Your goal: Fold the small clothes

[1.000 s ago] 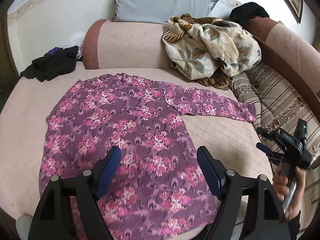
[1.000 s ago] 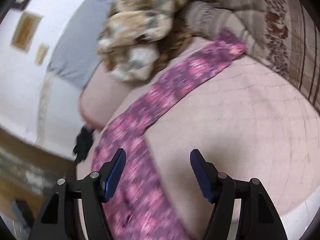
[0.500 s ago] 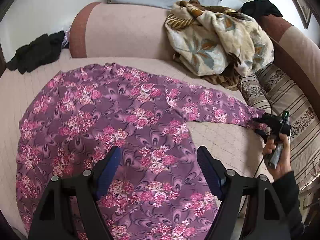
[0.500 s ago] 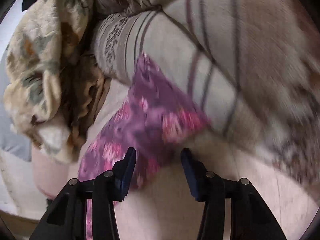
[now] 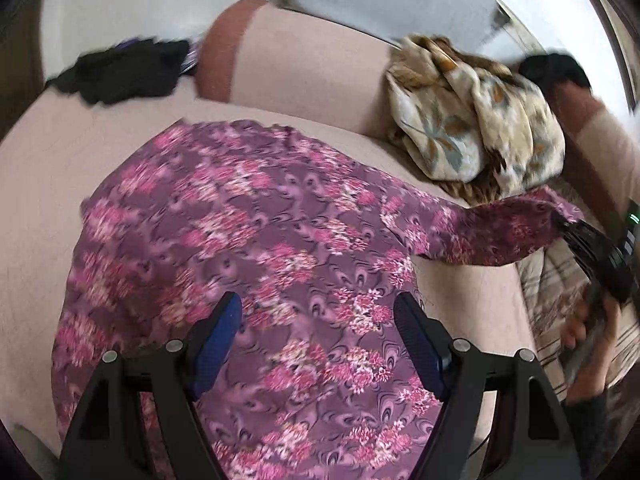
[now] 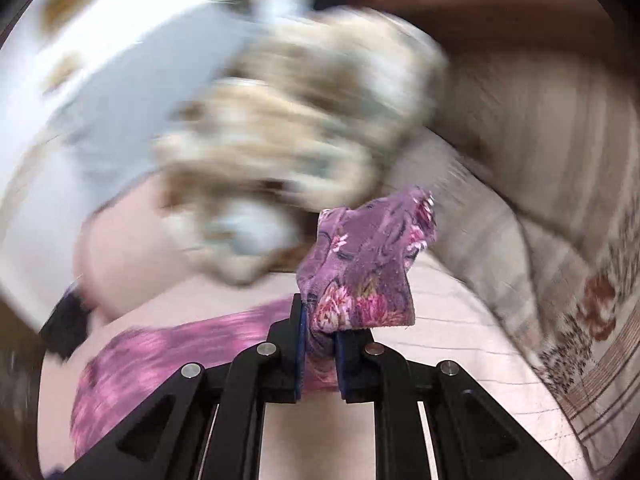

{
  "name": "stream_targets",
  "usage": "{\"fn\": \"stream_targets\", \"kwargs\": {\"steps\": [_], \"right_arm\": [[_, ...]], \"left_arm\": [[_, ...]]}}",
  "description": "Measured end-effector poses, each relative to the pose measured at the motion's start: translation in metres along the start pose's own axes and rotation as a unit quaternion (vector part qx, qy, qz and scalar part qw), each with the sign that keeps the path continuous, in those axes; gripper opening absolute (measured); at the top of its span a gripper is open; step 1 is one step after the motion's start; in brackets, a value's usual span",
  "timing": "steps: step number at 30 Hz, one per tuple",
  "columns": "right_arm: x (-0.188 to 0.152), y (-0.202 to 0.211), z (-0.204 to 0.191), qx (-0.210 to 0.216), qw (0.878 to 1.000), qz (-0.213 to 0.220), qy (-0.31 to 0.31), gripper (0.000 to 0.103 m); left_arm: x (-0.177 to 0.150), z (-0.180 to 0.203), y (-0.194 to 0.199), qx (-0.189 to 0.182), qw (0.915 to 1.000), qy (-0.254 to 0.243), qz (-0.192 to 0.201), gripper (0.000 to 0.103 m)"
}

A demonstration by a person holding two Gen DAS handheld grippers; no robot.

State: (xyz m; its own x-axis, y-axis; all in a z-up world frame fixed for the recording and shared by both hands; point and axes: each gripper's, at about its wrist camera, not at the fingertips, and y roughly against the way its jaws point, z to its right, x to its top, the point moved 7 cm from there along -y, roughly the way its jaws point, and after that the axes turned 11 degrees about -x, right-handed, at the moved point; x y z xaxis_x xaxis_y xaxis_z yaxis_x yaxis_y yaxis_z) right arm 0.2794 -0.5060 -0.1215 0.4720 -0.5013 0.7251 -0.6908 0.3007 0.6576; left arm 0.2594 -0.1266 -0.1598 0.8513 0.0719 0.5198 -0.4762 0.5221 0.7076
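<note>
A purple blouse with pink flowers lies spread flat on the beige couch seat. My left gripper is open and hovers above the blouse's lower body. My right gripper is shut on the cuff of the blouse's right sleeve, which stands up from the jaws. In the left wrist view the right gripper holds that sleeve lifted off the seat at the far right.
A crumpled beige floral blanket lies at the back right. A striped cushion lies by the right gripper. Dark clothes sit at the back left. A grey pillow leans behind the backrest.
My right gripper reached the sleeve's end, closed on the cuff and lifted it off the seat. My left gripper stayed open over the blouse while its view shifted.
</note>
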Motion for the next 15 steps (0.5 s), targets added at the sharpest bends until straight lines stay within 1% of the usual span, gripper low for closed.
{"fn": "stream_targets", "kwargs": {"steps": [2, 3, 5, 6, 7, 8, 9, 11, 12, 13, 14, 15], "right_arm": [[-0.009, 0.038, -0.050, 0.034, 0.998, 0.022, 0.050, 0.013], [-0.020, 0.059, -0.079, 0.055, 0.995, 0.029, 0.082, 0.013], [-0.050, 0.097, -0.131, 0.106, 0.984, 0.035, 0.136, 0.014], [-0.073, 0.113, -0.163, 0.132, 0.976, 0.032, 0.172, 0.014], [-0.092, 0.122, -0.184, 0.151, 0.969, 0.025, 0.196, 0.014], [-0.116, 0.128, -0.206, 0.174, 0.961, 0.013, 0.216, 0.014], [-0.143, 0.128, -0.228, 0.200, 0.953, -0.011, 0.229, 0.014], [-0.191, 0.126, -0.252, 0.235, 0.939, -0.061, 0.242, 0.014], [-0.217, 0.124, -0.262, 0.249, 0.932, -0.084, 0.251, 0.014], [-0.241, 0.120, -0.272, 0.256, 0.924, -0.102, 0.264, 0.017], [-0.265, 0.112, -0.278, 0.256, 0.917, -0.127, 0.277, 0.020], [-0.287, 0.099, -0.280, 0.253, 0.909, -0.166, 0.288, 0.023]], "left_arm": [[0.000, -0.018, 0.013, -0.013, 0.9993, 0.036, 0.006, 0.077], [-0.001, -0.026, 0.018, -0.017, 0.9986, 0.049, 0.008, 0.077], [-0.002, -0.045, 0.027, -0.025, 0.9967, 0.076, 0.011, 0.077], [-0.002, -0.058, 0.030, -0.027, 0.9954, 0.091, 0.011, 0.077], [-0.003, -0.065, 0.031, -0.029, 0.9945, 0.100, 0.010, 0.077], [-0.005, -0.078, 0.031, -0.029, 0.9929, 0.115, 0.009, 0.077], [-0.007, -0.092, 0.032, -0.026, 0.9909, 0.132, 0.008, 0.077], [-0.011, -0.115, 0.030, -0.020, 0.9882, 0.152, 0.007, 0.077], [-0.013, -0.123, 0.029, -0.015, 0.9879, 0.154, 0.007, 0.077], [-0.016, -0.135, 0.027, -0.004, 0.9877, 0.156, 0.007, 0.077], [-0.018, -0.142, 0.025, -0.001, 0.9872, 0.159, 0.004, 0.077], [-0.021, -0.148, 0.022, -0.004, 0.9861, 0.166, -0.001, 0.077]]}}
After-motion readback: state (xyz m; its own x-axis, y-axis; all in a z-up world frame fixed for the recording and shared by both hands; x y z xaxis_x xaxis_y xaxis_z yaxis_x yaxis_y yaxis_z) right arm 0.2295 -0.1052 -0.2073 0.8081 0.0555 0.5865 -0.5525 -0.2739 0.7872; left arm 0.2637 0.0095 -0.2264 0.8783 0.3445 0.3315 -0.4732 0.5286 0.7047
